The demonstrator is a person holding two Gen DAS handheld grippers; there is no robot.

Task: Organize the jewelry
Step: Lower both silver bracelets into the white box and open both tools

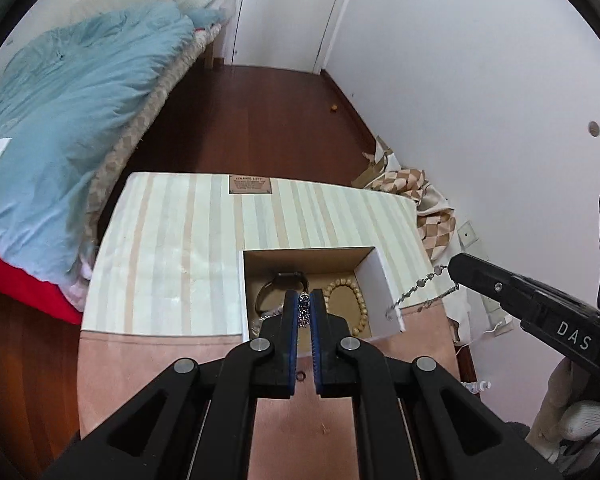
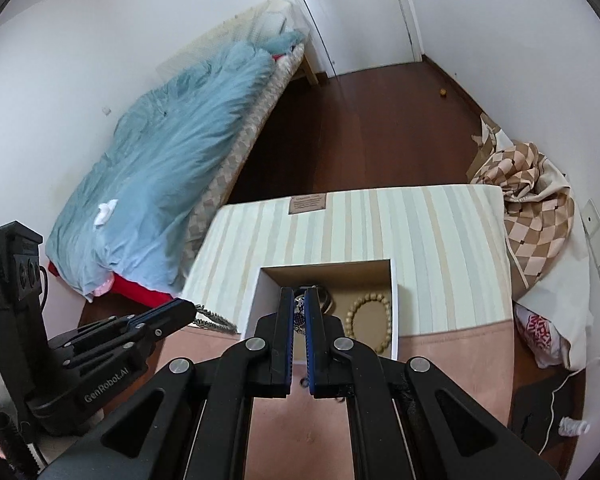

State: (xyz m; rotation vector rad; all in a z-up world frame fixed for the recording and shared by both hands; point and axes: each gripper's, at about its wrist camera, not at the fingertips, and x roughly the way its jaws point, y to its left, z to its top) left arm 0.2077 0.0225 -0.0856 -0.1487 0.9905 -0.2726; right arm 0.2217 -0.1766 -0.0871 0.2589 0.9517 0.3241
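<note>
An open cardboard box (image 1: 374,276) with white outer walls and a plain brown lining sits on a striped fabric surface (image 1: 168,240), pale green and beige bands giving way to a dusty pink, suede-like strip nearest the cameras. Inside the box, toward its right side, lies a round bracelet of smooth cream beads (image 1: 346,304); to its left a wristwatch (image 1: 276,286) with a dark strap and metal case is half hidden behind the tool.

The left gripper (image 1: 304,304), black with ribbed blue pads, is pressed together on one end of a silvery linked chain (image 1: 416,286). The chain runs thin and glittering across the box's right wall to the right gripper (image 1: 454,266), which pinches the other end. In the right wrist view the right gripper (image 2: 299,302) shows a beaded bit of chain between its pads, but how much is clamped is hard to make out. The left gripper (image 2: 188,304) appears there left of the box, chain (image 2: 214,318) trailing from its tip.

Left of the box, a rumpled blue quilt (image 1: 72,112) covers a bed.
</note>
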